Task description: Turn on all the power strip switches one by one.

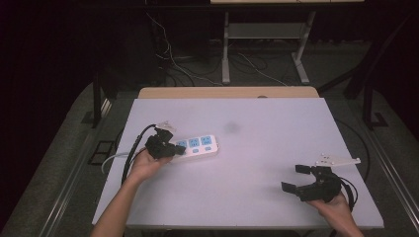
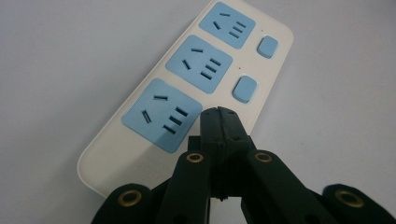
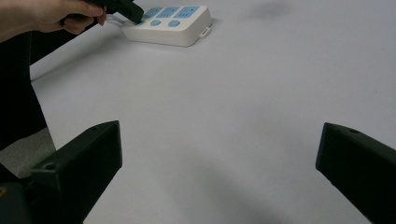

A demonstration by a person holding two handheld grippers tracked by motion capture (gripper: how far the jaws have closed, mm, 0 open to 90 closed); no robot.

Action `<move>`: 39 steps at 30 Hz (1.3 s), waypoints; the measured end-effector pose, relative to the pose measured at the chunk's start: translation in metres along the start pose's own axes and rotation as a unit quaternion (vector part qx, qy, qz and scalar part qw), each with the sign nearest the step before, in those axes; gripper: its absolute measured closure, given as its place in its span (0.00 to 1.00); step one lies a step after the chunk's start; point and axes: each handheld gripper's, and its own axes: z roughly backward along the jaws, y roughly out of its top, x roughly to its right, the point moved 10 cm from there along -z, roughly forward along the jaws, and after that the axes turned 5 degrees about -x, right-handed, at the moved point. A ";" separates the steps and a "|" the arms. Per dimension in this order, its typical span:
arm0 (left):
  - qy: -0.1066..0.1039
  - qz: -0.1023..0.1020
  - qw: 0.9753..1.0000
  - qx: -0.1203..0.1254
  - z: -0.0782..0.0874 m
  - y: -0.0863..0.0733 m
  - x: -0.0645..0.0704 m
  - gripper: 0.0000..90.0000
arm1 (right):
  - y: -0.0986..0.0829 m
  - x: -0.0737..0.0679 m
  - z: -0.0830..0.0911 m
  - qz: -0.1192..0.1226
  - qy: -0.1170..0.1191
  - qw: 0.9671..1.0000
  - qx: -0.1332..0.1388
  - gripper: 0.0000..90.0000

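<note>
While left tongs press closed on power strip, right tongs wide apart

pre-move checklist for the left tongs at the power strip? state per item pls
1. Left tongs closed to a single tip: ok.
2. Tip over the switch nearest it on the power strip: ok; contact cannot tell.
3. Other two blue switches unobstructed: ok.
4. Sockets free of plugs: ok.
5. Right tongs open, well apart from the strip: ok.
6. Strip flat on the table, away from the edges: ok.
</note>
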 end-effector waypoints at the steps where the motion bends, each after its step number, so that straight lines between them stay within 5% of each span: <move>1: -0.001 0.003 1.000 0.000 0.000 0.000 0.000 1.00 | 0.000 0.000 0.000 -0.001 0.000 1.000 0.002 0.00; 14: -0.001 0.011 1.000 0.000 -0.001 0.000 -0.001 1.00 | 0.001 0.003 0.004 -0.006 -0.002 1.000 0.009 0.00; 21: -0.020 0.035 0.999 0.033 0.001 -0.002 -0.001 1.00 | 0.001 0.005 0.005 -0.010 -0.002 1.000 0.012 0.00; 39: -0.013 0.009 1.000 0.025 0.012 0.005 0.001 1.00 | 0.000 0.006 0.004 -0.013 -0.002 1.000 0.008 0.00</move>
